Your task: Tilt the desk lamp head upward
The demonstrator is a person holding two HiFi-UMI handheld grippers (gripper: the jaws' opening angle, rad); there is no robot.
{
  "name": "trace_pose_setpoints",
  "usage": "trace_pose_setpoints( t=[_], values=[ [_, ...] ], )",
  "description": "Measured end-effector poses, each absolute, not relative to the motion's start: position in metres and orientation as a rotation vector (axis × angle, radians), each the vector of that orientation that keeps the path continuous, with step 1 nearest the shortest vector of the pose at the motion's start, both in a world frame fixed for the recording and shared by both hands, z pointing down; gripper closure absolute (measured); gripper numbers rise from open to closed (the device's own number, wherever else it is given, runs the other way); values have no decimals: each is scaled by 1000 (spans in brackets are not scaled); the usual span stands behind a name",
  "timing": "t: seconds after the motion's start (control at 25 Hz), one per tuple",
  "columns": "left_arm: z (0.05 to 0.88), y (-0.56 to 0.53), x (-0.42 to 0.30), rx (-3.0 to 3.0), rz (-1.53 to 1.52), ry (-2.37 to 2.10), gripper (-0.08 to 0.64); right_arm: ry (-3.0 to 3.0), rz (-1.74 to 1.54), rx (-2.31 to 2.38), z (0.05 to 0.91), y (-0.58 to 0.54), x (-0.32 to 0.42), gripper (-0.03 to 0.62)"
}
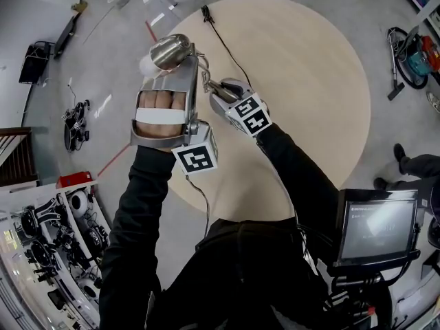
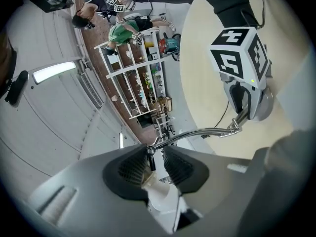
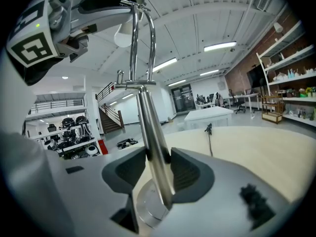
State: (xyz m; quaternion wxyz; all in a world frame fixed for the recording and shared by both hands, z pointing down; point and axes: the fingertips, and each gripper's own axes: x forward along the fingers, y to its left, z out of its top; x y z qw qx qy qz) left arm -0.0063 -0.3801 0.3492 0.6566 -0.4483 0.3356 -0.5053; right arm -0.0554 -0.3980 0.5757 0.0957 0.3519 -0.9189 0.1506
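A round pale wooden table (image 1: 302, 81) stands on a grey concrete floor (image 1: 117, 40) in a big workshop. A screen (image 1: 377, 229) sits off the table's near right edge, and shelves (image 2: 133, 83) and a staircase (image 3: 111, 117) lie beyond the table. The lamp (image 3: 150, 127) stands at the table's left edge. It is chrome, with a slim upright stem, a curved arm and a bell-shaped lamp head (image 1: 170, 50) that shows white inside. The right gripper (image 3: 158, 156) pinches the stem just above the round base. The left gripper (image 2: 154, 154) pinches the lamp head at its neck. A black cable (image 1: 223, 43) trails over the table's far side. Each gripper's cube (image 1: 196, 158) bears black-and-white square patterns.
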Motion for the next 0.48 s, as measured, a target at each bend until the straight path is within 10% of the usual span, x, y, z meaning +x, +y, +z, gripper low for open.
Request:
trace_pose_setpoints(
  t=[0.48],
  values=[
    [360, -381, -13, -1092, -1186, 833, 457, -2678, 471, 1075, 584, -401, -48, 434]
  ],
)
